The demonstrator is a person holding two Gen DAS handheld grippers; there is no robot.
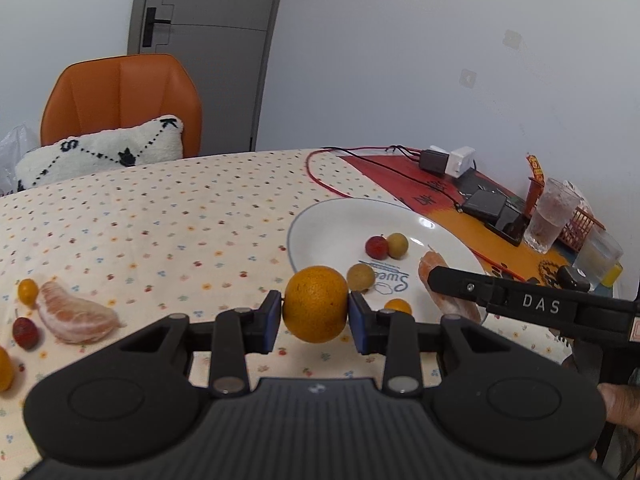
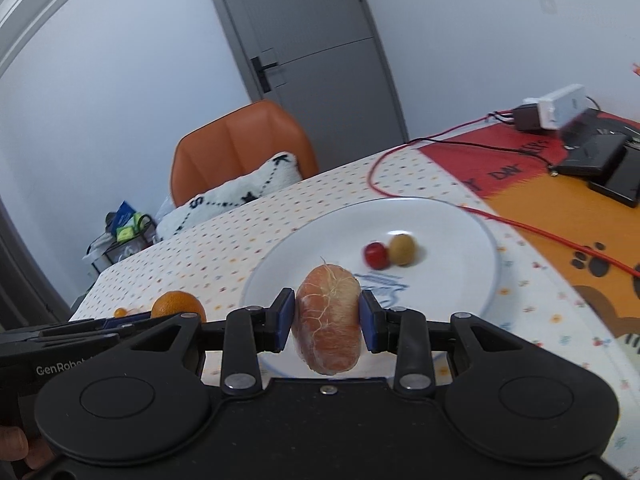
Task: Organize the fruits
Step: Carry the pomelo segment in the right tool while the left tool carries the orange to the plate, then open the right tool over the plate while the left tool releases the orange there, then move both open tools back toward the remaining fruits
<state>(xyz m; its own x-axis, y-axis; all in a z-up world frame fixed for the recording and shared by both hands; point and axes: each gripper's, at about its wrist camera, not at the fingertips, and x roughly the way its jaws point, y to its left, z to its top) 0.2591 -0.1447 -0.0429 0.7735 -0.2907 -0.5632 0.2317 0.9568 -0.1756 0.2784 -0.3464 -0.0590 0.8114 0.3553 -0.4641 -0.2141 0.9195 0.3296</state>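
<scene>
Two fruits ride toward the white plate (image 2: 460,236): the left gripper (image 1: 315,311) has its jaws pinching a small orange (image 1: 315,304) near the rim, while the right gripper (image 2: 326,320) clamps a peeled citrus segment (image 2: 327,320) above the plate, probably for grouping with the small fruits there.

A round orange (image 1: 315,303) with dimpled peel was pinched between blue pads, held above the tablecloth just beside the white plate (image 1: 320,220). A peeled pomelo segment (image 2: 328,318), pink with white pith strands, was clamped upright over the plate's near rim. On the plate lay a red lychee (image 1: 376,247) touching a brown longan (image 1: 397,245), another longan (image 1: 360,277) and a small kumquat (image 1: 398,306). A second peeled segment (image 1: 74,314) lay on the cloth.
</scene>
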